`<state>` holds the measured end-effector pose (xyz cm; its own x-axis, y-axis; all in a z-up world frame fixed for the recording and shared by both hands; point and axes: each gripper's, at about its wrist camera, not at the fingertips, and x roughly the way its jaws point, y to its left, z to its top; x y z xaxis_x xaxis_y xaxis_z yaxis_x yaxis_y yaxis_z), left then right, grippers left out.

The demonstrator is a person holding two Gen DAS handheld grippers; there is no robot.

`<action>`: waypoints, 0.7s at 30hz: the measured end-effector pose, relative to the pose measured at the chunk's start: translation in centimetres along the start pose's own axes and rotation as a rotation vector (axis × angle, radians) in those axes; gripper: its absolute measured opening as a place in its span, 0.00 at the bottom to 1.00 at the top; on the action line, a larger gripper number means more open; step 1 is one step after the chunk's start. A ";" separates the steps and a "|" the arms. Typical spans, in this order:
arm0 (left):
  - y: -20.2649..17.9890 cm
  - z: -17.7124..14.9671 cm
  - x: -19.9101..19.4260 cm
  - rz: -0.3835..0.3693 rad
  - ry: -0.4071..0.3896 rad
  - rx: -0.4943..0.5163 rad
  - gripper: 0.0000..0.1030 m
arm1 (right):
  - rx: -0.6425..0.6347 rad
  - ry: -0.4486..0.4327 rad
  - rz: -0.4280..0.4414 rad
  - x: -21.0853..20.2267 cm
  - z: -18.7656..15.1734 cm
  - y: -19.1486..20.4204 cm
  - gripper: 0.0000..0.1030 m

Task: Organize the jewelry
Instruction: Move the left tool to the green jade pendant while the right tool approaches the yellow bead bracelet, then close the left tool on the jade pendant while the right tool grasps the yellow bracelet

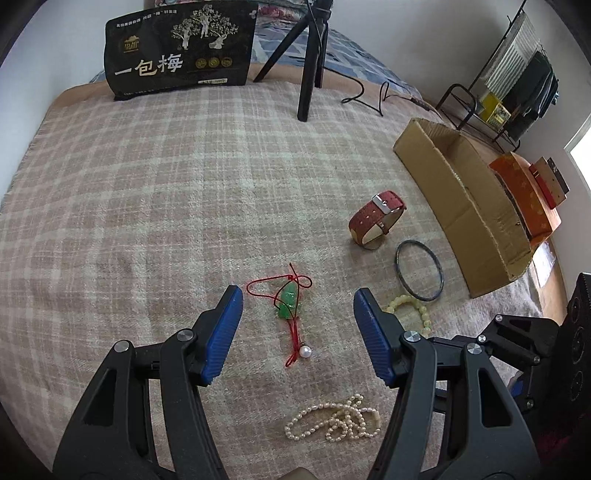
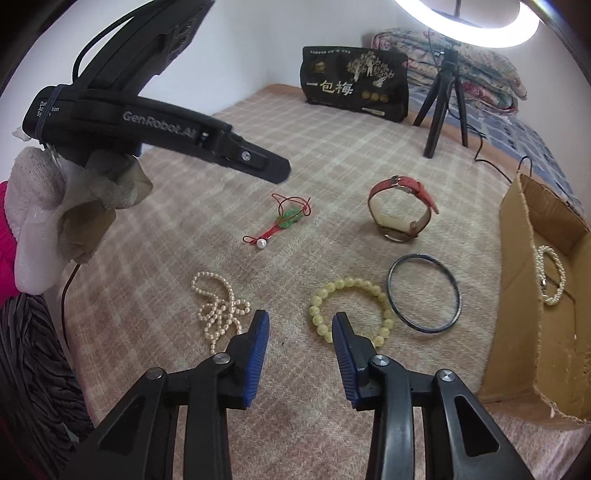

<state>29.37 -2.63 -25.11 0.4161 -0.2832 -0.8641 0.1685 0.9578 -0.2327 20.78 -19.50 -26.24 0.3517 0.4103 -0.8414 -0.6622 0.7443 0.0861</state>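
My left gripper (image 1: pixel 298 295) hangs open over a green pendant on a red cord (image 1: pixel 288 302), which lies between its blue pads without touching them. My right gripper (image 2: pixel 300 315) is open with only blanket between its pads, and a yellow bead bracelet (image 2: pixel 347 283) lies just to its right. A pearl necklace (image 2: pixel 218 310) is heaped to its left. A red watch (image 2: pixel 402 210) and a dark bangle (image 2: pixel 421 256) lie farther out. At the right an open cardboard box (image 2: pixel 517 295) holds a pearl bracelet (image 2: pixel 550 273).
Everything lies on a checked blanket (image 1: pixel 147 184) spread over a bed. At the back stand a black snack bag (image 1: pixel 181 48), a tripod (image 1: pixel 310 55) with a trailing cable and a ring light (image 2: pixel 469 22). An orange box (image 1: pixel 524 192) sits behind the cardboard box.
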 end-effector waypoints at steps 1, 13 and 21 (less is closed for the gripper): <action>-0.1 0.0 0.5 0.006 0.007 0.005 0.63 | -0.006 0.006 -0.005 0.3 0.0 0.0 0.35; -0.2 -0.8 4.3 0.086 0.071 0.049 0.54 | -0.020 0.035 -0.021 1.5 -0.1 -0.6 0.35; -0.4 -0.9 4.8 0.125 0.064 0.084 0.46 | -0.032 0.041 -0.017 1.9 0.1 -0.7 0.33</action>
<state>30.51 -4.38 -29.57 0.3815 -0.1557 -0.9112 0.1944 0.9772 -0.0856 22.04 -19.18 -27.84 0.3359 0.3751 -0.8640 -0.6777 0.7333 0.0549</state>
